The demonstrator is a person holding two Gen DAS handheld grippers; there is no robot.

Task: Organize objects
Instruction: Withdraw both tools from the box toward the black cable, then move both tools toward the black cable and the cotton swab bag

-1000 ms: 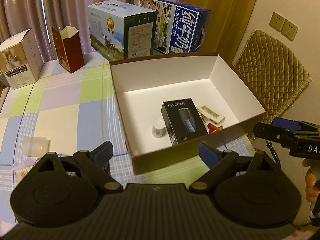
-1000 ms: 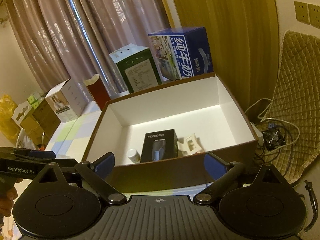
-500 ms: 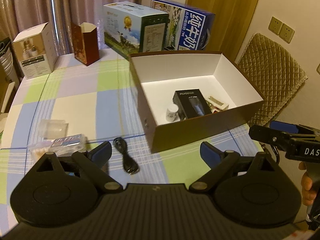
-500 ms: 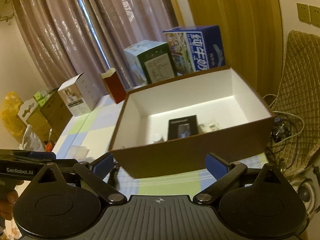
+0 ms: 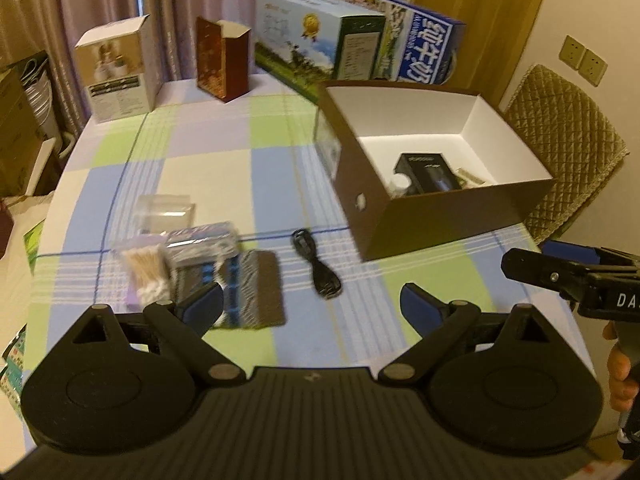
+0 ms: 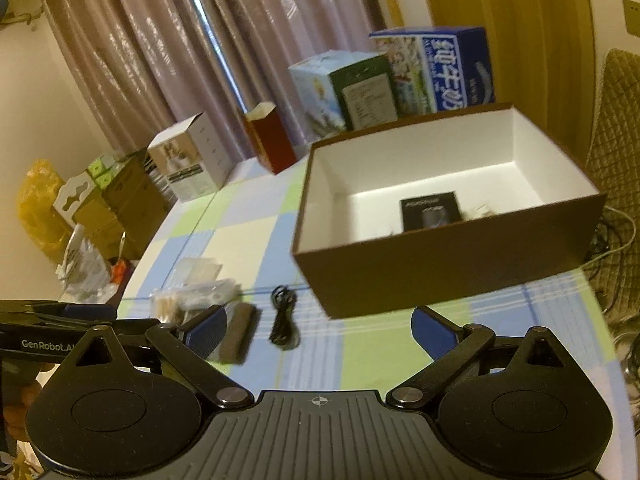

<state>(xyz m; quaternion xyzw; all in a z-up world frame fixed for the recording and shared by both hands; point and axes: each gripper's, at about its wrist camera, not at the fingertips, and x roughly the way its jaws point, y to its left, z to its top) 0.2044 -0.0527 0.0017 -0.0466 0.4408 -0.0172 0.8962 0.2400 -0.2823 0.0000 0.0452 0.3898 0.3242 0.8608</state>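
Observation:
A brown box with a white inside (image 5: 448, 224) (image 6: 440, 268) sits at the table's right; a black carton (image 5: 430, 172) (image 6: 432, 210), a small white jar (image 5: 399, 184) and a pale packet lie in it. Left of the box on the checked cloth lie a coiled black cable (image 5: 318, 270) (image 6: 283, 322), a striped flat pack (image 5: 256, 288), a bag of cotton swabs (image 5: 146, 274) and clear plastic packs (image 5: 200, 240). My left gripper (image 5: 312, 308) hovers open above the cloth near these. My right gripper (image 6: 320, 330) is open too, in front of the box.
Along the back stand a white carton (image 5: 118, 70), a dark red open carton (image 5: 222, 64), a green-and-blue milk case (image 5: 316, 46) and a blue milk case (image 5: 416, 54). A quilted chair back (image 5: 568, 148) is right of the table. Boxes and bags crowd the floor at left (image 6: 100, 200).
Both grippers have pulled back and to the left from over the box. The cable and the small packs on the cloth have come into view. Both stay open.

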